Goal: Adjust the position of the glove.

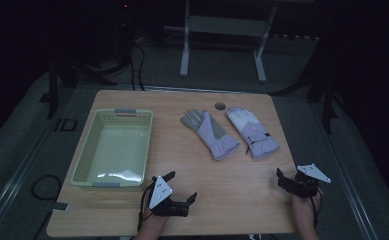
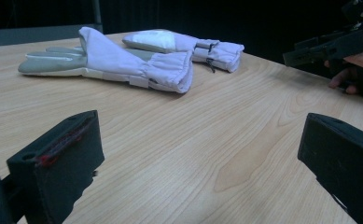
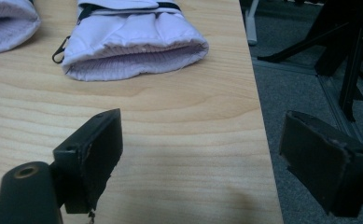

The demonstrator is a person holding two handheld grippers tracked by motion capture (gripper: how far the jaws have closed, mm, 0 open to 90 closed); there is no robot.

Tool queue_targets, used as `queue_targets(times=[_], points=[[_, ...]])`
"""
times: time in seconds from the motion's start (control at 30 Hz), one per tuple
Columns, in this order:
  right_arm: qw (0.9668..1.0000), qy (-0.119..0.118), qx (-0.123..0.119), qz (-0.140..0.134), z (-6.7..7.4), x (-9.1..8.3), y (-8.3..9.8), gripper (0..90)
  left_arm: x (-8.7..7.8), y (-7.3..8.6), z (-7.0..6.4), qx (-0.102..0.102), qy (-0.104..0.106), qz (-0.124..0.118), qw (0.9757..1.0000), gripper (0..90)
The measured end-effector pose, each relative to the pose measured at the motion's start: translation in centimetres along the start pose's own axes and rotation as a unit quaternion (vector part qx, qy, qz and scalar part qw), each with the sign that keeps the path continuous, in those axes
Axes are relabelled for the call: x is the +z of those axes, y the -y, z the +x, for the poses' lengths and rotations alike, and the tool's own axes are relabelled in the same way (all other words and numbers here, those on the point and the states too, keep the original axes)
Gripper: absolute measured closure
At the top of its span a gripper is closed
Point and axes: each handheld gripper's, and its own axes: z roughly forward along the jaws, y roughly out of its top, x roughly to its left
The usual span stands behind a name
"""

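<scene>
Two gloves (image 1: 229, 132) lie flat; high view adds a basket (image 1: 113, 148); each hand-held gripper gapes, released.

A: that small round thing (image 1: 220, 105) on the counter (image 1: 222, 200), 12 o'clock of the gloves, what is it? Way too tiny and dark for me.

B: can't tell either. In the right gripper view the left glove (image 3: 4, 23) is cropped at 10 o'clock, just a cuff showing.
</scene>
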Motion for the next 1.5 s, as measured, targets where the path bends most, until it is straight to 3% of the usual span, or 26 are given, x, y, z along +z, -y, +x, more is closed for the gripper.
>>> queue_targets(times=[0.17, 0.3, 0.47, 0.6, 0.67, 0.77, 0.87, 0.9, 1.03, 1.1, 1.5], points=[[1.0, -0.007, -0.007, 0.002, 0.1, -0.1, 0.0, 13.1, 0.0, 0.0, -0.1, 0.004, -0.001, 0.0, 1.0, 0.2], [0.9994, -0.031, -0.005, 0.015, -0.1, -0.5, -0.3, 11.8, 0.0, 0.0, 0.0, 0.004, -0.001, 0.0, 1.0, 0.2], [0.9994, -0.034, 0.004, 0.012, -0.4, -1.3, -1.4, 12.2, 0.0, 0.0, -0.1, 0.005, -0.001, 0.0, 1.0, 0.2], [0.9982, -0.055, 0.015, 0.017, -0.9, -2.0, -3.0, 15.8, 0.0, 0.0, -0.1, 0.005, -0.001, 0.0, 1.0, 0.2], [0.9984, -0.052, 0.009, 0.021, -1.0, -2.1, -3.8, 15.8, 0.0, 0.0, -0.1, 0.004, 0.0, 0.0, 1.0, 0.2], [0.9971, -0.071, 0.008, 0.026, -0.8, -2.2, -5.3, 13.0, 0.0, 0.0, -0.1, 0.005, 0.001, 0.0, 1.0, 0.2], [0.998, -0.06, 0.002, 0.016, -0.3, -2.4, -6.7, 12.7, 0.0, 0.0, -0.1, 0.007, 0.002, 0.001, 1.0, 0.2], [0.9972, -0.074, 0.004, 0.011, -0.1, -2.5, -7.4, 11.3, 0.0, 0.0, -0.1, 0.007, 0.002, 0.002, 1.0, 0.2], [0.9965, -0.08, -0.025, -0.007, 0.8, -2.7, -9.3, 11.2, 0.1, 0.0, -0.1, 0.005, 0.004, 0.002, 1.0, 0.2], [0.9949, -0.097, -0.026, -0.007, 1.1, -2.7, -10.3, 11.3, 0.1, 0.0, -0.1, 0.006, 0.004, 0.003, 1.0, 0.2], [0.9881, -0.142, -0.054, -0.025, 2.7, -2.1, -15.7, 14.7, 0.1, 0.0, -0.1, 0.005, 0.005, 0.003, 1.0, 0.2]])
